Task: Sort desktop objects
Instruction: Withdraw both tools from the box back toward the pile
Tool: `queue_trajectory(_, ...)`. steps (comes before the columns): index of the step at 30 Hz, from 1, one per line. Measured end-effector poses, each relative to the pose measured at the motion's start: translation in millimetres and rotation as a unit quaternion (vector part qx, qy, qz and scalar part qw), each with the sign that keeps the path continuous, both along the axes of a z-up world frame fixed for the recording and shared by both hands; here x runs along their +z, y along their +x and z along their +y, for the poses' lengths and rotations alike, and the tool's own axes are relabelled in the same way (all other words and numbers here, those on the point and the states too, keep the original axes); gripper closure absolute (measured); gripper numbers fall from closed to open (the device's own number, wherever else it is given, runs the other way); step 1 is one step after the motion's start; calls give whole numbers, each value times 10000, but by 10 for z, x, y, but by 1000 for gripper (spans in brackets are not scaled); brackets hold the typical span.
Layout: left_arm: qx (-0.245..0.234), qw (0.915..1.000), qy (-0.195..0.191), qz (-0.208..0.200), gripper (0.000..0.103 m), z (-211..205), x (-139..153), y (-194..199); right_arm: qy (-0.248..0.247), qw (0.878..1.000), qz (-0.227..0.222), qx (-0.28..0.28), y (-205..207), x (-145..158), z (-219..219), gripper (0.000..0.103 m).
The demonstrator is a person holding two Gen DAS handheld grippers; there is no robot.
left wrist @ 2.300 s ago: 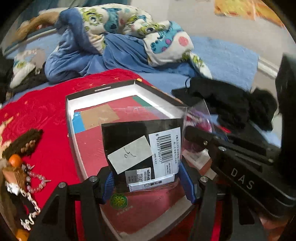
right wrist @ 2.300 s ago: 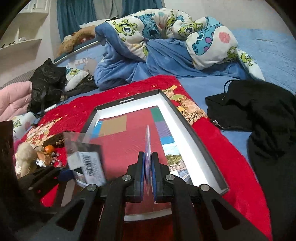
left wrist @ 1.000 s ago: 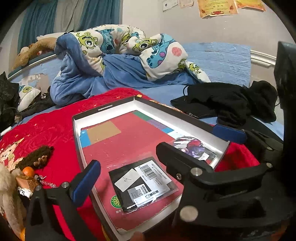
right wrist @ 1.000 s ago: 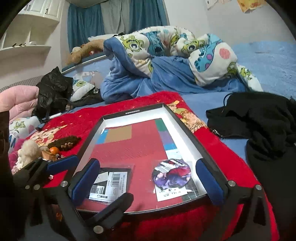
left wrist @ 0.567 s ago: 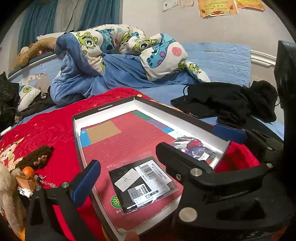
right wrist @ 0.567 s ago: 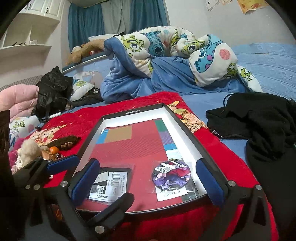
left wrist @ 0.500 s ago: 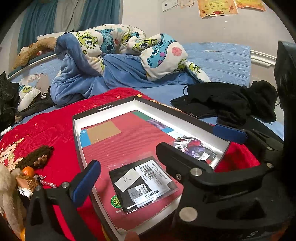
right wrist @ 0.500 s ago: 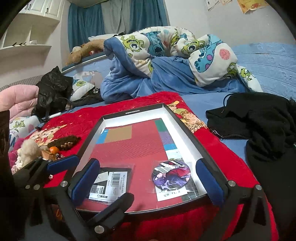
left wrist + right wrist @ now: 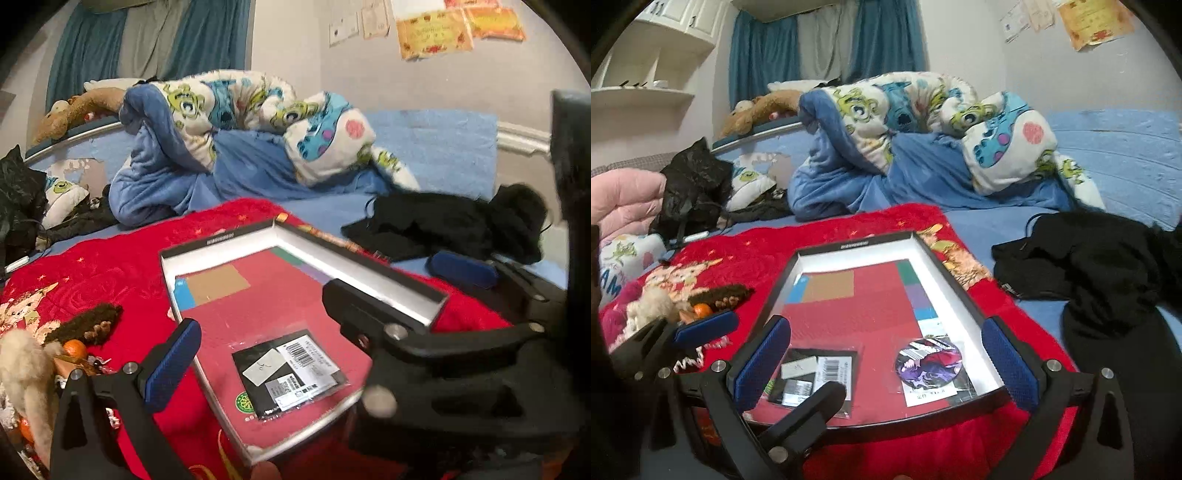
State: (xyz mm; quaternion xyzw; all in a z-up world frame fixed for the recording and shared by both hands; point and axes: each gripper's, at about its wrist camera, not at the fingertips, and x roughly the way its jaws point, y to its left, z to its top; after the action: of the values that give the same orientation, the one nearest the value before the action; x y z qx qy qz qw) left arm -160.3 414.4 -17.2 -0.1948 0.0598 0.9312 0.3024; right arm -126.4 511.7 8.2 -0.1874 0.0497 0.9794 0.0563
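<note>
Fig.: both wrist views over a red quilt [image 9: 849, 236] on a bed.

Task items: a flat black packet [image 9: 290, 373] in a clear sleeve, w/ a white barcode label, a small white sticker bearing a handwritten mark, and a grey QR label; print too small to read. Second item: a round badge [image 9: 929, 360] w/ dark red and purple artwork, in a clear sleeve on a white backing card w/ a line of print that cannot be read.

Container: a shallow black-rimmed box lid [image 9: 857, 245] w/ white inner walls, lying on the quilt. Its floor is red w/ brown, blue, green and purple patches. Small white lettering on the far rim, illegible. The packet lies flat at the near left of the lid, the badge at the near right; the two are apart. A green round seal is printed on the floor just beside the packet.

Left gripper [image 9: 258, 325]: jaws spread wide, blue pads, nothing between them, above the lid's near left edge. Right gripper [image 9: 886, 354]: jaws also spread wide, empty, framing both items from the near edge.

Outside the lid, left: a heap of trinkets [image 9: 698, 308] incl. a dark furry piece, an orange bead and pale fluff. Right: black clothing [image 9: 1100, 266]. Behind: a cartoon-print duvet [image 9: 923, 122].
</note>
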Motion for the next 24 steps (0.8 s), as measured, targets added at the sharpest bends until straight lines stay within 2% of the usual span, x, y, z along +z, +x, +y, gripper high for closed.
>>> queue_trajectory(3,-107,9997,222,35,0,-179,110,116,-104,9999,47,-102,73,121,-82,0)
queue_trajectory(7,-12,9987,497,-51,0,-441,260,210,76,9994,293,-191,148,344,-342,0)
queue_trajectory(11,246,9981,551,86,0,-777,485,284,288,9989,352,-80,160,594,-675,0)
queue_trajectory(13,287,9976,635,27,0,-1001,600,272,369,9983,442,-12,179,711,-881,0)
queue_trajectory(18,817,9939,738,96,0,-1698,828,313,181,9967,775,176,202,922,-1374,0)
queue_trajectory(20,1037,9919,713,154,0,-1972,881,325,54,9959,830,360,167,990,-1614,0)
queue_trajectory(24,1507,9874,385,296,0,-2626,963,366,-20,9936,781,814,81,1075,-2181,0)
